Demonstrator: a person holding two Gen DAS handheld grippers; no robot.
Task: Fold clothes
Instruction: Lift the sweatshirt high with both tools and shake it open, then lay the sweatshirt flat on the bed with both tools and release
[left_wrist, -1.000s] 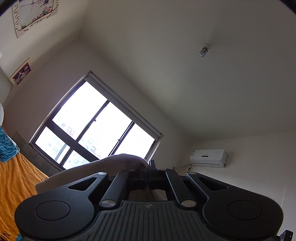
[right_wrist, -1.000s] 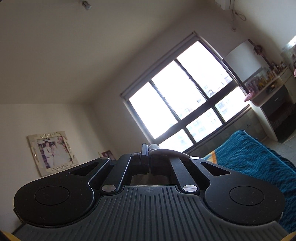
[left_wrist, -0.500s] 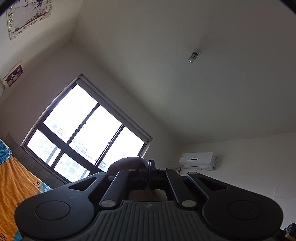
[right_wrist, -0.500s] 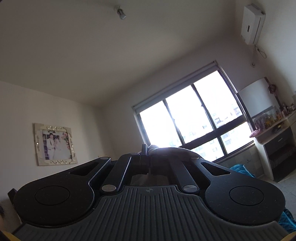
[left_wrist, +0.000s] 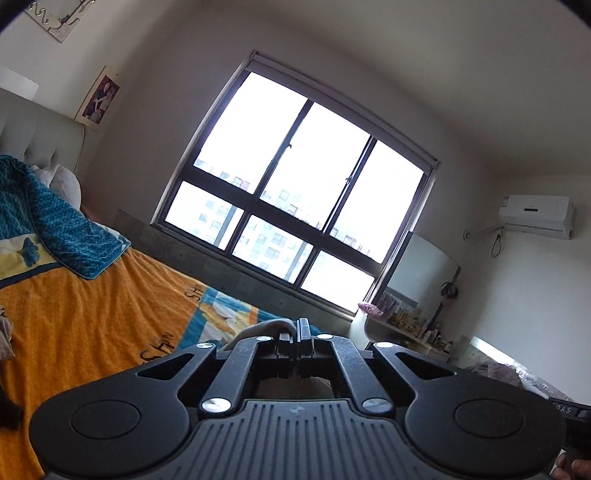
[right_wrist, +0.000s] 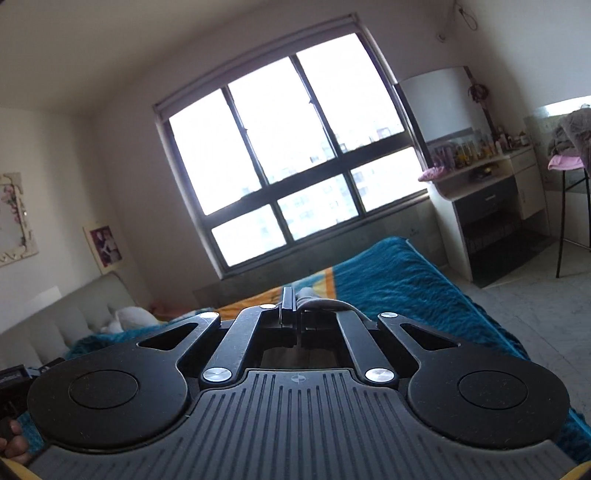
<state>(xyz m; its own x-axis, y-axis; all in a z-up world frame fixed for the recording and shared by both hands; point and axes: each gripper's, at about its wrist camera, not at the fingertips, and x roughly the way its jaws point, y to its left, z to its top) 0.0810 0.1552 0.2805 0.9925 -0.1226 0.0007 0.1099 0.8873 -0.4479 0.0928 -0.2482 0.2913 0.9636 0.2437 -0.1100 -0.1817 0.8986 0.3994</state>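
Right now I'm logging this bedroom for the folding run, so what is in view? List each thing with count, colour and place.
cloth: one, pale, pinched in both grippers
bedspread: one, orange with blue patches, on the bed
blanket: one, teal, at the bed's head end
headboard: one, pale grey, behind the blanket
window: one, dark frame, six panes, far wall
air conditioner: one, white, high on the side wall
photo: one, small, wall above headboard
dresser: one, white, beside the window, bottles on top
stool: one, black legs, pink top
left gripper: black, shut on cloth
right gripper: black, shut on cloth
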